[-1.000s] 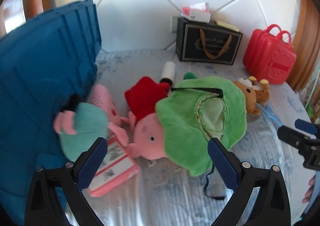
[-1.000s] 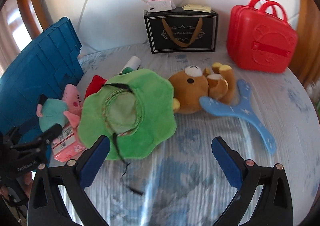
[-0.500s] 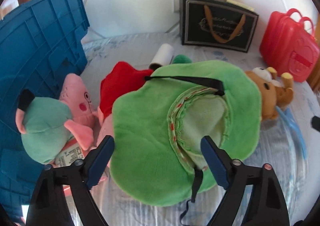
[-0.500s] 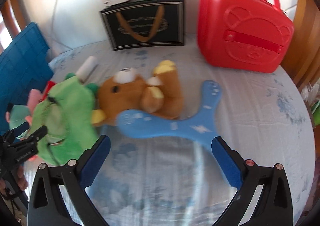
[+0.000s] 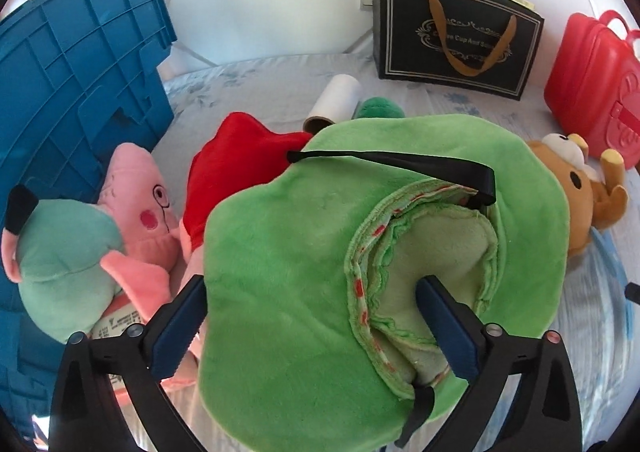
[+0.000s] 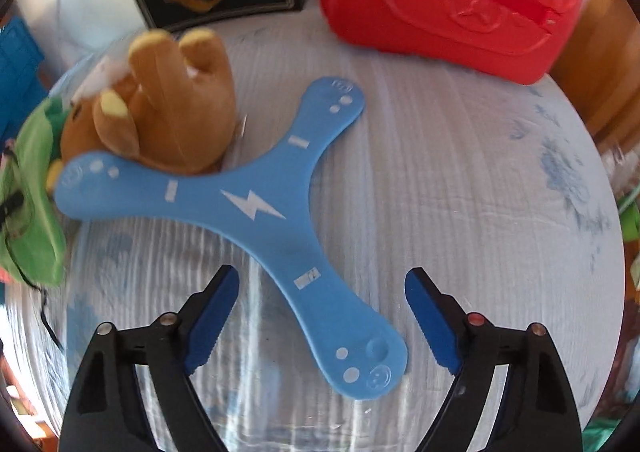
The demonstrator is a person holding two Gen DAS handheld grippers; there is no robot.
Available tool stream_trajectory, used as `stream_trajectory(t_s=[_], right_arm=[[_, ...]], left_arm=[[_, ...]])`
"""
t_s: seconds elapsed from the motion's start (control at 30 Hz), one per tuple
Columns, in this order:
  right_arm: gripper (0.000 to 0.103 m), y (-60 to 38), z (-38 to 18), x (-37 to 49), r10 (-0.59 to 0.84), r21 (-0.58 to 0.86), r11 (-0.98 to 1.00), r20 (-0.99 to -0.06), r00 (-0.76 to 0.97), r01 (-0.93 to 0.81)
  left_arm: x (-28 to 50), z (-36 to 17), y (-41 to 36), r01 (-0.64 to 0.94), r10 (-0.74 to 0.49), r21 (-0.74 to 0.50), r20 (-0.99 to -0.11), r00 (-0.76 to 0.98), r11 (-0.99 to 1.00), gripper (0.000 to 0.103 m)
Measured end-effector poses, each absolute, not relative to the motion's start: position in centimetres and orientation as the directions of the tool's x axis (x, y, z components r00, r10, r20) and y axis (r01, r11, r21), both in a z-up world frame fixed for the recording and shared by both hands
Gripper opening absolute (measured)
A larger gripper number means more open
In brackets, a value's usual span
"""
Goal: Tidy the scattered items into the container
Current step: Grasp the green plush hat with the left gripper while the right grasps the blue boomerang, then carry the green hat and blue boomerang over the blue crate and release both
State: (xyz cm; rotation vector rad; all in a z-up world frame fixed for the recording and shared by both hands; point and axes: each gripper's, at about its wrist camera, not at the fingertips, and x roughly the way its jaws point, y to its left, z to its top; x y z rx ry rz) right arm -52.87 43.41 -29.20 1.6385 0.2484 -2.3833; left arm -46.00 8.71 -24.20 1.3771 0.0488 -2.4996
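A green plush hat [image 5: 304,232] lies hollow side up on the bed, with a black strap across it. My left gripper [image 5: 311,284] straddles its brim, one finger at the hat's left edge, the other inside the hollow. Its jaws are opening and the pads do not press. A blue three-armed boomerang [image 6: 256,204] lies flat beside a brown bear plush [image 6: 172,112]. My right gripper [image 6: 322,274] hovers over the boomerang's near arm. Its jaws are closing, apart from the arm between them. The blue crate [image 5: 80,64] stands at the left.
Pink pig plushes [image 5: 140,204], one in a teal dress [image 5: 60,248], and a red plush [image 5: 236,164] lie by the crate. A white roll [image 5: 336,100], a black gift bag [image 5: 456,32] and a red case [image 6: 452,0] sit at the back.
My left gripper has dropped in close over the green hat, which now sits between its fingers. My right gripper has swung right and down from the hat to the boomerang.
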Motion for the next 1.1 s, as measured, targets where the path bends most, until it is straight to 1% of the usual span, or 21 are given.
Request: stream_trajectory(t_s=[0.1,0.13,0.2,0.23,0.27,0.3,0.33,0.37,0.47,0.57,0.63,0.73,0.9,0.97,1.03,1.1], right_arm=[[0.090,42.8,-30.6,-53.8,-0.106,-0.012,-0.941,-0.938,-0.329,0.337],[0.090,42.5,-31.1,-54.0,-0.115,-0.008,-0.937,-0.938,-0.327,0.350],[0.090,42.0,-32.0,-54.5,-0.140,0.009,-0.927,-0.936,-0.324,0.374],[0.081,41.8,-32.3,-54.6,-0.145,0.016,-0.928,-0.936,-0.321,0.373],[0.073,41.5,-32.4,-54.5,-0.134,0.004,-0.930,-0.935,-0.329,0.367],[0.045,41.2,-32.2,-54.3,-0.114,-0.025,-0.930,-0.929,-0.353,0.368],[0.044,41.0,-31.9,-54.1,-0.123,-0.020,-0.929,-0.925,-0.358,0.370],[0.043,40.8,-31.7,-53.9,-0.135,-0.005,-0.929,-0.925,-0.355,0.369],[0.038,40.7,-30.7,-52.7,-0.151,0.004,-0.932,-0.913,-0.379,0.361],[0.035,40.7,-28.7,-50.8,-0.185,0.026,-0.935,-0.887,-0.423,0.355],[0.028,40.4,-27.2,-49.6,-0.205,0.036,-0.932,-0.872,-0.445,0.360],[0.023,40.0,-25.0,-47.4,-0.231,0.046,-0.929,-0.847,-0.478,0.367],[0.019,38.8,-21.7,-45.0,-0.264,0.064,-0.926,-0.814,-0.517,0.373],[0.016,38.6,-20.7,-44.5,-0.274,0.061,-0.922,-0.800,-0.534,0.381],[0.011,38.3,-19.6,-43.9,-0.286,0.062,-0.919,-0.786,-0.549,0.390],[0.010,38.0,-18.3,-43.2,-0.293,0.058,-0.916,-0.772,-0.564,0.397]], left_arm=[[-46.0,-24.2,8.8,0.265,-0.234,0.109,-0.830,-0.506,-0.958,0.102],[-45.9,-24.2,8.9,0.265,-0.234,0.107,-0.827,-0.511,-0.958,0.099],[-45.6,-24.0,9.2,0.267,-0.239,0.110,-0.820,-0.520,-0.958,0.088],[-45.5,-23.8,9.4,0.268,-0.241,0.109,-0.815,-0.526,-0.957,0.084],[-45.3,-23.6,9.6,0.270,-0.244,0.110,-0.810,-0.533,-0.957,0.074],[-45.1,-23.3,9.8,0.269,-0.248,0.114,-0.804,-0.541,-0.956,0.059],[-44.8,-22.9,10.1,0.263,-0.246,0.114,-0.797,-0.551,-0.958,0.047],[-44.7,-22.6,10.4,0.257,-0.238,0.108,-0.797,-0.555,-0.960,0.023],[-44.0,-21.5,10.8,0.258,-0.230,0.096,-0.793,-0.563,-0.961,0.020],[-42.6,-19.9,11.4,0.245,-0.252,0.125,-0.762,-0.596,-0.961,0.019],[-41.6,-18.7,11.7,0.245,-0.260,0.132,-0.744,-0.616,-0.960,0.019],[-40.2,-16.9,11.9,0.249,-0.266,0.134,-0.725,-0.635,-0.959,0.019],[-37.4,-13.8,11.7,0.254,-0.269,0.128,-0.692,-0.670,-0.959,0.019],[-36.3,-12.5,11.4,0.257,-0.271,0.123,-0.676,-0.686,-0.959,0.019],[-35.3,-11.3,11.3,0.258,-0.273,0.123,-0.659,-0.701,-0.958,0.019],[-34.4,-10.1,11.1,0.261,-0.276,0.120,-0.642,-0.715,-0.958,0.019]])
